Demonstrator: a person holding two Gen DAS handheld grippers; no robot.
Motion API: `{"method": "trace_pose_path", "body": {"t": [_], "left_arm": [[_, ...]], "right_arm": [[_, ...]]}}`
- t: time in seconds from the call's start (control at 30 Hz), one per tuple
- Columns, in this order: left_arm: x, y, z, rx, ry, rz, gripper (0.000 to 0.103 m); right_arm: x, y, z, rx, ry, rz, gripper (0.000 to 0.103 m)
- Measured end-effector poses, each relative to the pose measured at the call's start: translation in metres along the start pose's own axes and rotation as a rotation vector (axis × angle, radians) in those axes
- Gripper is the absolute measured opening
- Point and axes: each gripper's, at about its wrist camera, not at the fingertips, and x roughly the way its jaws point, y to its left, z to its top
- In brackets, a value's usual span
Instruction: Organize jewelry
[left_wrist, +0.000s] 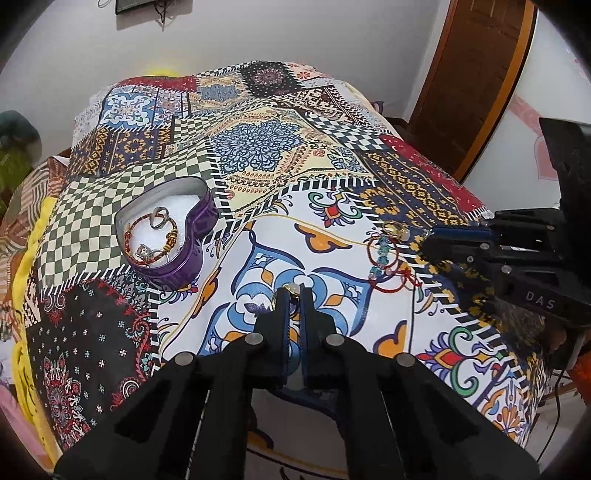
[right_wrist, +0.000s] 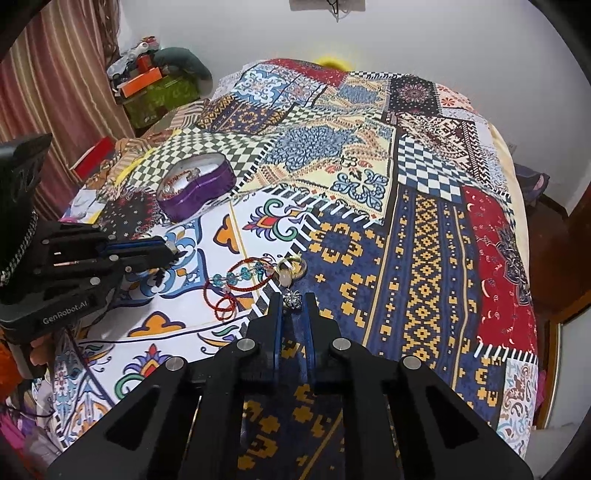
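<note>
- Jewelry: bracelets (right_wrist: 236, 284) lie mid-bed, heart-shaped tin (left_wrist: 166, 236) well apart, bare patchwork bedspread (right_wrist: 424, 236) all around.
- Left claw (left_wrist: 293, 295) pinches a gold ring (left_wrist: 293, 289).
- Right claw (right_wrist: 293, 301) pinches a silver ring (right_wrist: 293, 300).

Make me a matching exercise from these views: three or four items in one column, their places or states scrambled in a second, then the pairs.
1. left gripper
2. right gripper
3. heart-shaped purple tin
4. red cord bracelets

A. lying loose on the bedspread
B. pinching a sparkly silver ring
C. open, jewelry inside
D. pinching a gold ring

Pairs: 1-D, 2-B, 3-C, 4-A
</note>
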Motion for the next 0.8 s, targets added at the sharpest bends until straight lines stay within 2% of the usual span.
{"method": "trace_pose_path", "body": {"t": [0.27, 0.33, 0.8], "left_arm": [[-0.013, 0.001, -0.006, -0.011, -0.018, -0.013, 0.003], [-0.019, 0.001, -0.008, -0.010, -0.027, -0.014, 0.000], [-0.047, 0.008, -0.013, -0.039, -0.073, -0.011, 0.000]], "right_arm": [[-0.024, 0.002, 0.008, 0.006, -0.064, -0.011, 0.009], [-0.028, 0.002, 0.011, 0.011, -0.078, -0.007, 0.009], [-0.050, 0.011, 0.019, 0.012, -0.143, 0.015, 0.007]]}}
